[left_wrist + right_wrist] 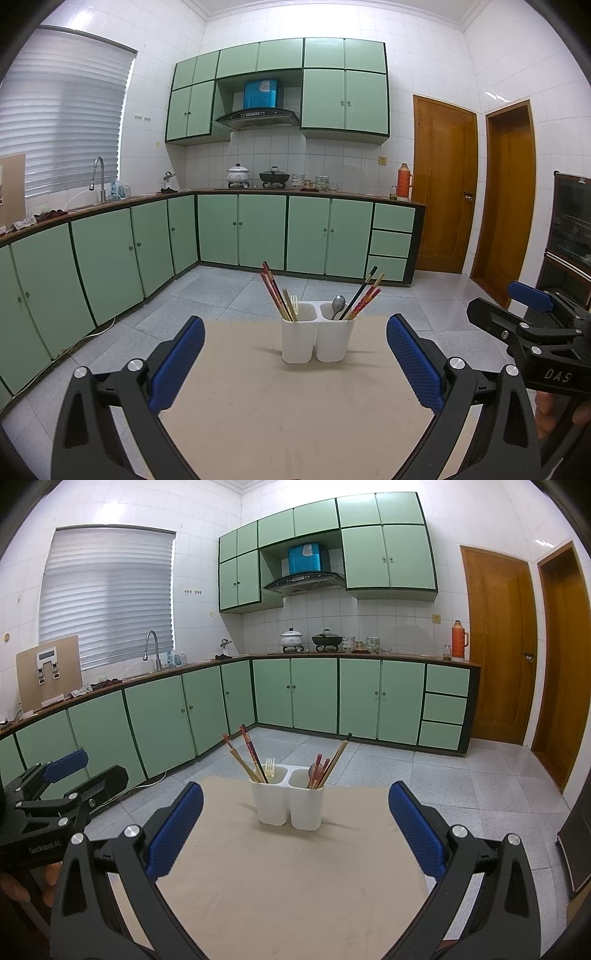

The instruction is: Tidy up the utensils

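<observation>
My left gripper [295, 363] is spread wide, blue pads apart, nothing between them. My right gripper [295, 829] is the same: jaws wide, empty. Each shows in the other's view, out at the side, and part of my hand [557, 410] shows under the right one in the left wrist view.

Both hover over the near part of a beige table [295, 417]; its top is bare apart from the holder.

Toward the far edge of the table, roughly centred between the pads in both views, stands a white two-compartment utensil holder [317, 341], upright, well apart from both grippers. Left compartment: reddish and tan chopsticks [275, 291] leaning left, plus a pale fork [294, 302] with tines up. Right compartment: a metal spoon [338, 305] with bowl up, and dark and red chopsticks [364, 295] leaning right. In the right wrist view the spoon is mostly hidden behind those chopsticks.

Beyond the table is grey tiled floor [229, 291], then an L-shaped run of green cabinets [258, 232] with a dark counter. Faucet [98, 181] on the left, under the window blinds [62, 129]. Two pots [258, 176] on the stove at the far wall, under a range hood [257, 118]. An orange thermos [404, 181] is at the counter's right end, with wooden doors [445, 184] at far right.
</observation>
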Motion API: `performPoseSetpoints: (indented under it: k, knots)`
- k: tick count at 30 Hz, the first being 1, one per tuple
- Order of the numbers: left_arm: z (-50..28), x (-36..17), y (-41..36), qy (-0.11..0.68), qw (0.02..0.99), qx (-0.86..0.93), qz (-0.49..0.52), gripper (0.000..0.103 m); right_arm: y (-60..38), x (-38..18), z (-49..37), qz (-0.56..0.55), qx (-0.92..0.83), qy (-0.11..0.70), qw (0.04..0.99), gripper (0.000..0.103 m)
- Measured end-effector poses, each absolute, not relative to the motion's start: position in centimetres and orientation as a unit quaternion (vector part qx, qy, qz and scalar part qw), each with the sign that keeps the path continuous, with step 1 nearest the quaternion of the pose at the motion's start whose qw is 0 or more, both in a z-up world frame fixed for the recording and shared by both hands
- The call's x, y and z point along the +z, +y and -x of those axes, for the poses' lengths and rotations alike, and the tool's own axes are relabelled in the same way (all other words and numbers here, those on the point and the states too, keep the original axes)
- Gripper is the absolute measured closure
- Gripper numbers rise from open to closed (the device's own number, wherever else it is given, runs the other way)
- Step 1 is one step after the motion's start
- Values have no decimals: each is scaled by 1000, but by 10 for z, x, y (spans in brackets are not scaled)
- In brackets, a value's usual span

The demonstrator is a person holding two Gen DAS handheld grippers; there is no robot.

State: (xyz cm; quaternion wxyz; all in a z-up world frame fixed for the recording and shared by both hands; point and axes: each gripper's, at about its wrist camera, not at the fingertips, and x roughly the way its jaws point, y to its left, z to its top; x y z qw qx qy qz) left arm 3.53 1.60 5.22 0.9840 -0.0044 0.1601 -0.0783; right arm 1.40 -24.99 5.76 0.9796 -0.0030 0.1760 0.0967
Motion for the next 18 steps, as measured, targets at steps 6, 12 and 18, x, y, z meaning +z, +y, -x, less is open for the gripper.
performPoseSetpoints:
  k: [6, 12, 18]
  knots:
    - [-33, 51, 15, 161, 984, -78, 2, 6, -247, 57, -14, 4, 98, 177, 979, 6]
    - [-33, 51, 15, 161, 984, -78, 3, 6, -245, 57, -15, 5, 98, 177, 979, 6]
    - [-33, 51, 15, 161, 984, -78, 2, 6, -245, 57, -15, 4, 98, 177, 979, 6]
